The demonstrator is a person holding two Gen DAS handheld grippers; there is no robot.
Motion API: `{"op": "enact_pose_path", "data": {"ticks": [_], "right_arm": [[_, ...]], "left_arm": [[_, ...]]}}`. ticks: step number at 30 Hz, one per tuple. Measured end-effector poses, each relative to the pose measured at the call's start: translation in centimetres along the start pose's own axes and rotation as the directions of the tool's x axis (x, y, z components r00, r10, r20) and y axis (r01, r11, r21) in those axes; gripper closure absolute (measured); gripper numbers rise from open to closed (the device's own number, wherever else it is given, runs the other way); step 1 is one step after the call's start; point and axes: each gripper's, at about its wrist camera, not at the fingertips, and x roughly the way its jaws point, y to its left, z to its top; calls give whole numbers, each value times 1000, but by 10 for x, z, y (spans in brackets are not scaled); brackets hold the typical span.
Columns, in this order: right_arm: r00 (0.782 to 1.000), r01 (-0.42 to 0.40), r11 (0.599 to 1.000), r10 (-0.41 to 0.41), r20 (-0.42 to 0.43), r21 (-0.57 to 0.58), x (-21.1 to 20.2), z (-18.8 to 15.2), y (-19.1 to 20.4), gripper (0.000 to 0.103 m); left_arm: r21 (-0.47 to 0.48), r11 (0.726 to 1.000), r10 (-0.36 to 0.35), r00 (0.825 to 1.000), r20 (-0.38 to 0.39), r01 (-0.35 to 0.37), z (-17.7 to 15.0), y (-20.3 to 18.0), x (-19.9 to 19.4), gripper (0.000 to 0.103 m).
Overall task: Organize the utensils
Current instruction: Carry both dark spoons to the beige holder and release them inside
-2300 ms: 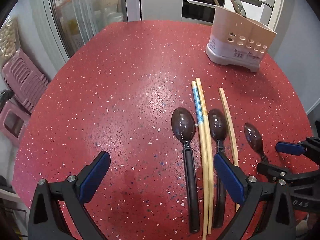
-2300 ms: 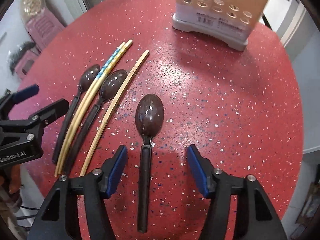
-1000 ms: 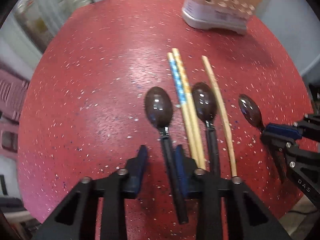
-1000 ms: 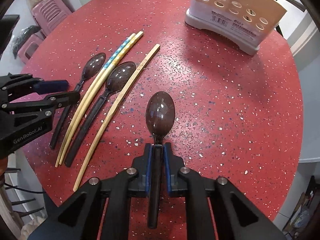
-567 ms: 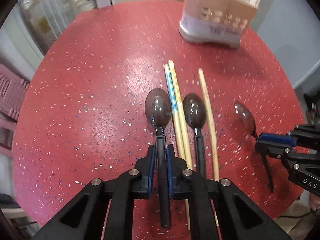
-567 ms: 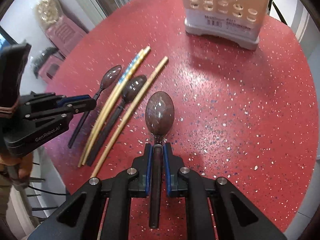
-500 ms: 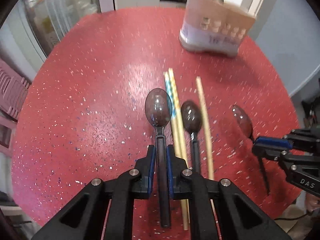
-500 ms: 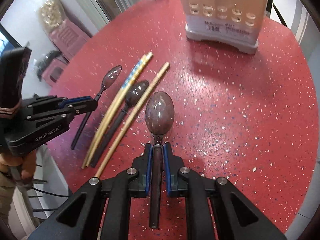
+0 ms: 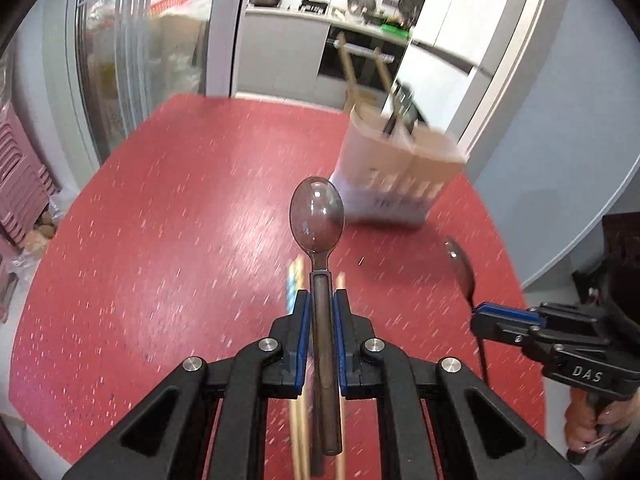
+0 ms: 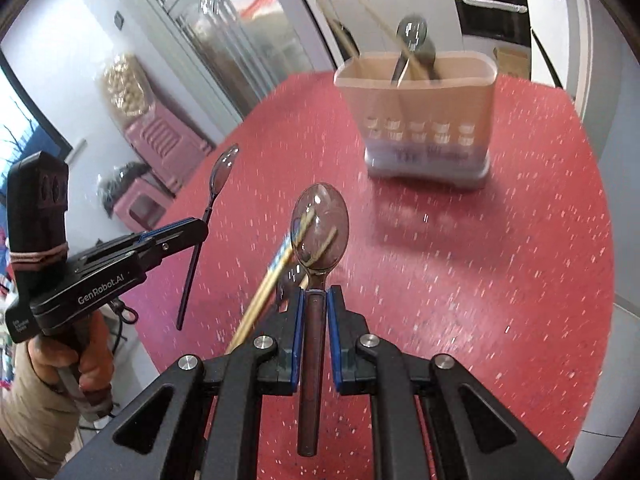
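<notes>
1. The left gripper (image 9: 321,308) is pinching a dark spoon (image 9: 318,216) by the handle between its blue pads (image 9: 301,338), jaws pressed onto it, bowl pointing to 12 o'clock above the red table (image 9: 160,260).
2. Under that spoon, chopsticks (image 9: 295,280) are lying on the table, their tips showing just left and right of the handle.
3. The right gripper (image 10: 314,308) is likewise clamping a second spoon (image 10: 320,224) by its handle, bowl toward 12 o'clock, off the table.
4. Through and below that bowl, chopsticks (image 10: 272,276) and a third spoon (image 10: 289,276) are resting on the table, running toward 7 o'clock.
5. In the left view, the right gripper (image 9: 486,314) is showing at 4 o'clock with its spoon (image 9: 462,268); a hand (image 9: 596,424) is gripping its handle.
6. In the right view, the left gripper (image 10: 192,228) is sitting at 9 o'clock, its spoon (image 10: 222,172) angled upward, a hand (image 10: 80,364) below.
7. Farthest, at 1 o'clock, the beige holder (image 10: 420,112) is standing on the table, already holding chopsticks (image 10: 384,24) and a spoon (image 10: 412,32).
</notes>
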Motion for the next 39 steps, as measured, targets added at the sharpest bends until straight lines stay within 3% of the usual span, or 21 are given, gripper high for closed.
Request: {"op": "enact_pose_path", "data": {"ticks": [11,22,33,39], "right_arm": [[990,28,1000,-29,135,8,-32,80,-16,91],[973,54,998,-57,226,17,-24,161,-46,91],[947,124,992,-107,303,-38,9,209,-65,91],[902,196,977,-145,407,-88,25,199,-71,91]], "left_arm": [[-14,999,-48,991,125,50,87,-27,12,65],[1,998,-61,972,226,62,167,-55,56,65],[-11,999,-33,954,297,37,193,-61,109,65],[0,1000,0,934,359,0,182,-66,124,65]]}}
